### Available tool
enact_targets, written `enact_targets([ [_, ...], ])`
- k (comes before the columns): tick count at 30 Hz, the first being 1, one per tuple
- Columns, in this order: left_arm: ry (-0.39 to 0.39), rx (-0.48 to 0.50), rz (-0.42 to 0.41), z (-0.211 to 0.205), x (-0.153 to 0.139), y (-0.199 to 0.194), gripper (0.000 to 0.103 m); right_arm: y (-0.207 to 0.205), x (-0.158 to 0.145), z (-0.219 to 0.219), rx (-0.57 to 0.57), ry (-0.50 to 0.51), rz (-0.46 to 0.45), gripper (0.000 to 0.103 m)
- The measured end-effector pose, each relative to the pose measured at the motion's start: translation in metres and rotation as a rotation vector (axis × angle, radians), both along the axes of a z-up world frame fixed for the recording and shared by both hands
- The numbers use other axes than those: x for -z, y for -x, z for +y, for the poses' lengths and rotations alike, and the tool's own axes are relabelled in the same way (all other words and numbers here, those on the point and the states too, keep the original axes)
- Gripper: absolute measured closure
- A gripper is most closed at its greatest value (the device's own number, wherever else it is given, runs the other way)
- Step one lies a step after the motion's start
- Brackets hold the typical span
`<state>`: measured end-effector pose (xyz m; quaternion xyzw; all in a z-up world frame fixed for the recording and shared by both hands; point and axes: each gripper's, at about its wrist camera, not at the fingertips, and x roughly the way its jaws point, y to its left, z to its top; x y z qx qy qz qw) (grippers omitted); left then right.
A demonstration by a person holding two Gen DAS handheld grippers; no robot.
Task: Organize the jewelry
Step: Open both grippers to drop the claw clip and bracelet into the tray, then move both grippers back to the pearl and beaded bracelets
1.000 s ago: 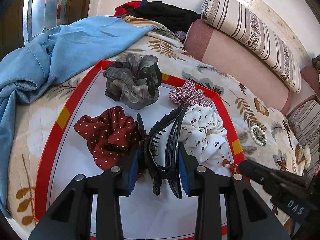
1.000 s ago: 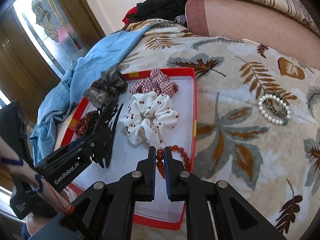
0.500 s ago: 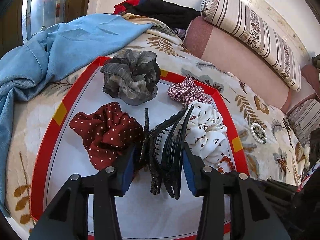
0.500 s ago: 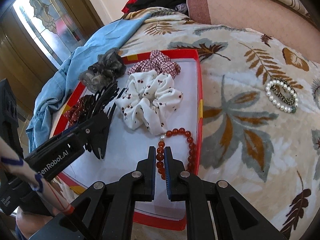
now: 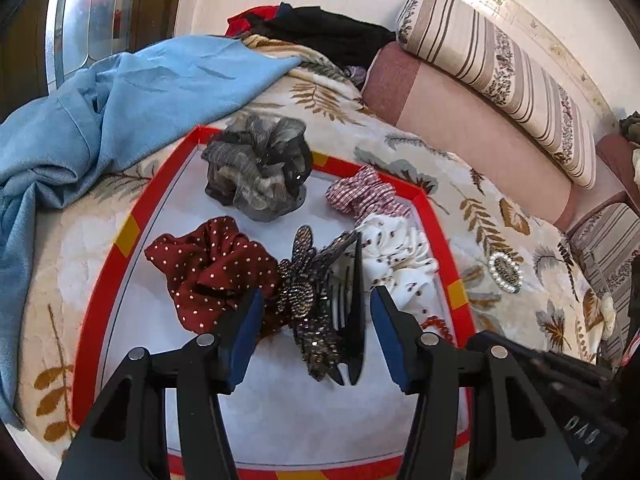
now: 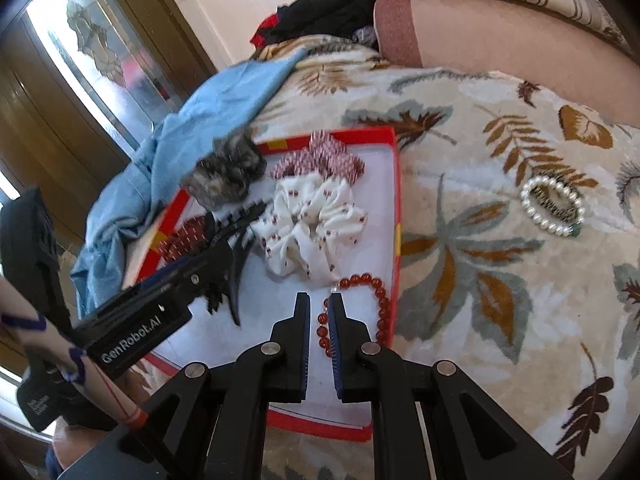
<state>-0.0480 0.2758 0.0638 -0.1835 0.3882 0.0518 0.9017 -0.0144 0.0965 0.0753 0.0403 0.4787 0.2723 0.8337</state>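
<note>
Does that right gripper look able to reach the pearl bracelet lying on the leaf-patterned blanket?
Probably yes: the pearl bracelet lies in the open on the blanket, outside the red-rimmed tray, with nothing between it and the shut right gripper.

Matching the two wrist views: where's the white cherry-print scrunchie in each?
Left wrist: white cherry-print scrunchie sits right of centre, on the right side of the red-rimmed tray, just past the black hair claw.
Right wrist: white cherry-print scrunchie sits centre-left, mid-tray, above the red bead bracelet.
Shared landmark: the red plaid scrunchie, lying right behind it in both views.
</note>
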Motion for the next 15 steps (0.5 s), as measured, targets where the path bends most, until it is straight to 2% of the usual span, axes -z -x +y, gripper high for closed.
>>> enact_targets([
  [2,-0.004,0.005,-0.013,-0.003,-0.007,0.004,0.047,0.003,-0.009,-0.011,0.017,-0.021,-0.013,0.086],
  [4,-0.01,0.008,-0.026,-0.007,-0.013,0.007,0.044,0.005,-0.015,-0.025,0.043,-0.036,-0.024,0.073],
  [8,-0.014,0.024,-0.044,-0.019,-0.024,0.014,0.043,0.011,-0.02,-0.058,0.1,-0.055,-0.032,0.073],
  [15,-0.034,0.098,-0.046,-0.064,-0.033,0.02,0.042,0.023,-0.013,-0.13,0.217,-0.068,-0.018,0.073],
])
